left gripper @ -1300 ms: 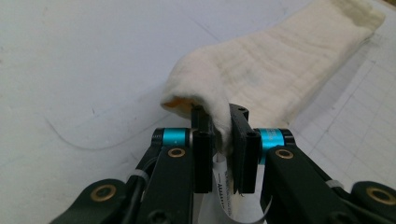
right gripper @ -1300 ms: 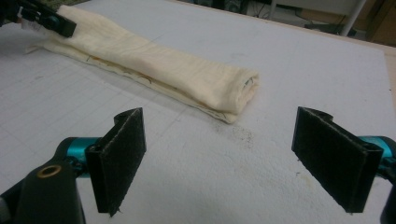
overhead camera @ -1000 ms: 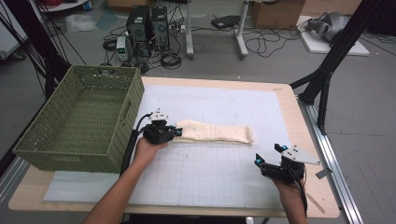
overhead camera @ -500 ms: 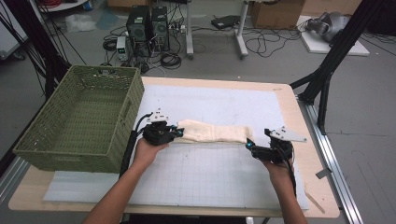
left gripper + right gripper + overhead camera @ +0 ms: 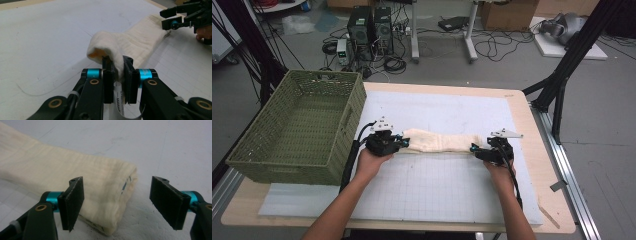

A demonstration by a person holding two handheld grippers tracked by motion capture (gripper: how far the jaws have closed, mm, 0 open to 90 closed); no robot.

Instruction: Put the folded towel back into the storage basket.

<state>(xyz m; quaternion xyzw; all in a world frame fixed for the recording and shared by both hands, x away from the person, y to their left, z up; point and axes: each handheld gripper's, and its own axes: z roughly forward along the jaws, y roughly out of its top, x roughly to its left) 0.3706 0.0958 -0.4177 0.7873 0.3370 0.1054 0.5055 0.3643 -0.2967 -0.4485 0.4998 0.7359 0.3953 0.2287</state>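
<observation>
High view is showing the white gridded mat (image 5: 437,185) covering most of the table (image 5: 532,125), with the green wicker basket (image 5: 297,130) sitting on the left end. Across the middle of the mat, a folded cream towel (image 5: 439,142) is lying as a long narrow strip, its long axis running left to right, well apart from the near edge and just right of the basket.

Each end of that strip is meeting one hand. At the left end, the left gripper (image 5: 398,143) is clamping down on the cloth; in the left gripper view its jaws are pressing a bunched fold of the towel (image 5: 120,50) and a small label between them, so that end is firmly held. At the right end, the right gripper (image 5: 475,149) is arriving from the right, pointing left along the strip. Its jaws have just been closing a little, yet in the right gripper view they are standing wide, with the folded corner of the towel (image 5: 100,192) lying between them and neither pad (image 5: 73,202) touching it.

So the right end is lying straight ahead of the right gripper, which I judge is needing only to close on that corner before both hands are lifting the strip together.
</observation>
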